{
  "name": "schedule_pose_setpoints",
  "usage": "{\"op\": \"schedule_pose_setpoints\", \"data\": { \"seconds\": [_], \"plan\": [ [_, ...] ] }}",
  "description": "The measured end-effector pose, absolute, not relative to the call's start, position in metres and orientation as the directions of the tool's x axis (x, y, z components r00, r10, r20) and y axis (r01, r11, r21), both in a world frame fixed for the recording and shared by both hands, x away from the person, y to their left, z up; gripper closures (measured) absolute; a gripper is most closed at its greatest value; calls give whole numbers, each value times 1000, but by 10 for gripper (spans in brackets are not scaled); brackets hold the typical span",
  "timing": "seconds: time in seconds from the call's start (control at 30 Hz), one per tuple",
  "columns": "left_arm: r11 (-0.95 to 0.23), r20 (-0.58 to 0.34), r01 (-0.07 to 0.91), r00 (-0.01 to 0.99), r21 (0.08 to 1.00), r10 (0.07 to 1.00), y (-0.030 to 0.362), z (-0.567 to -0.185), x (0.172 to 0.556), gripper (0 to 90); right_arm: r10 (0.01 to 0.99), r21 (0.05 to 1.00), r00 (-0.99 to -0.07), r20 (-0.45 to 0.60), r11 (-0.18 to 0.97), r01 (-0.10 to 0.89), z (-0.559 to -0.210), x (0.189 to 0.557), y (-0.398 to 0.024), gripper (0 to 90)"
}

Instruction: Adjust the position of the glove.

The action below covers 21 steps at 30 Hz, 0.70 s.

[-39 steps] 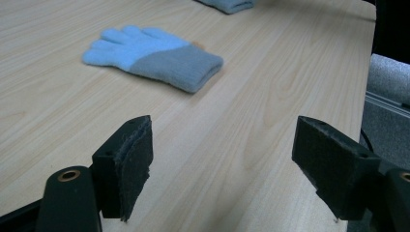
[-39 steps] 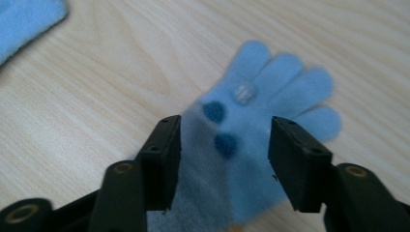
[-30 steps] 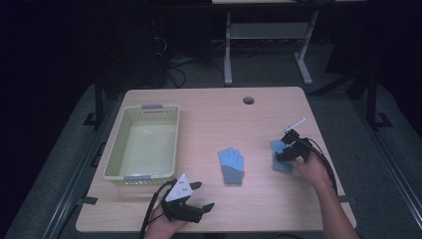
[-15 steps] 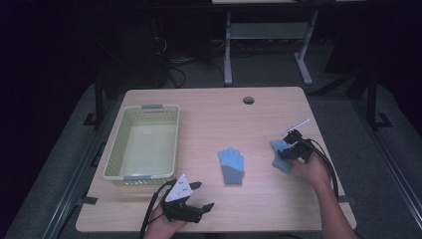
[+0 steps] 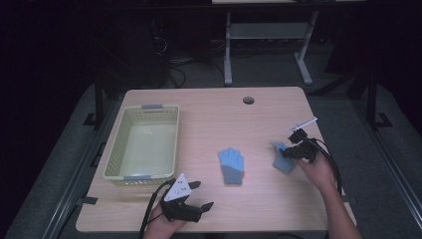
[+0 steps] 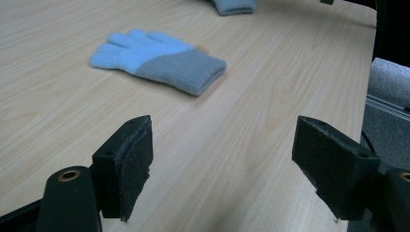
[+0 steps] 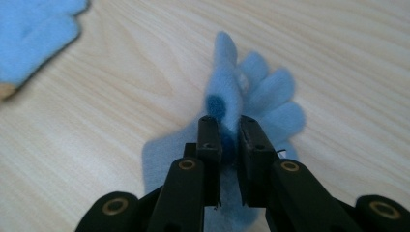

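Note:
Two light-blue gloves with grey cuffs lie on the wooden table. One glove (image 5: 232, 166) lies flat mid-table, also ahead of my left gripper (image 6: 159, 60). The other glove (image 5: 283, 162) is at the right. My right gripper (image 5: 287, 152) has just been closing and is shut on a pinched-up fold of it (image 7: 261, 96), jaws (image 7: 227, 140) nearly together with fabric between them. Near the front edge, my left gripper (image 5: 203, 195) stays open and holds nothing; its pads (image 6: 227, 164) stand wide apart above bare wood.
A pale green plastic basket (image 5: 115, 144) stands at the table's left. A round cable hole (image 5: 248, 100) sits near the far edge. The table's right edge (image 6: 374, 58) is close beside my left gripper. Dark floor and a metal frame lie beyond.
The right gripper's jaws have closed on the right-hand glove, bunching its fabric. The left gripper and the middle glove have not moved.

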<state>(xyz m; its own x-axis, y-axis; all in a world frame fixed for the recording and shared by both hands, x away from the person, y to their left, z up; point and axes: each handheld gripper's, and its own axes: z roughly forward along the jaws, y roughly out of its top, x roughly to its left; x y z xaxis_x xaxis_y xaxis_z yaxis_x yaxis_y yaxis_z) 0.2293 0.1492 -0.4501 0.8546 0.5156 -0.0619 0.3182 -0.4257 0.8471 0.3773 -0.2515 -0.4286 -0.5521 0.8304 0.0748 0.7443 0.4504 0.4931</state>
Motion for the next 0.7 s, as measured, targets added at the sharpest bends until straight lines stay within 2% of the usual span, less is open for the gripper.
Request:
{"op": "schedule_pose_setpoints", "data": {
  "seconds": [0.07,0.37,0.7],
  "plan": [
    [-427,-62,318,855,847,515,150,-450,229,220,827,497,-559,63,460,736,-424,374,-252,811],
    [-419,-67,321,852,849,518,149,-450,229,220,802,603,-571,175,371,706,-394,358,-258,809],
    [-418,-73,327,853,848,517,149,-451,229,220,727,628,-668,161,447,637,-371,354,-217,801]
  ]
}}
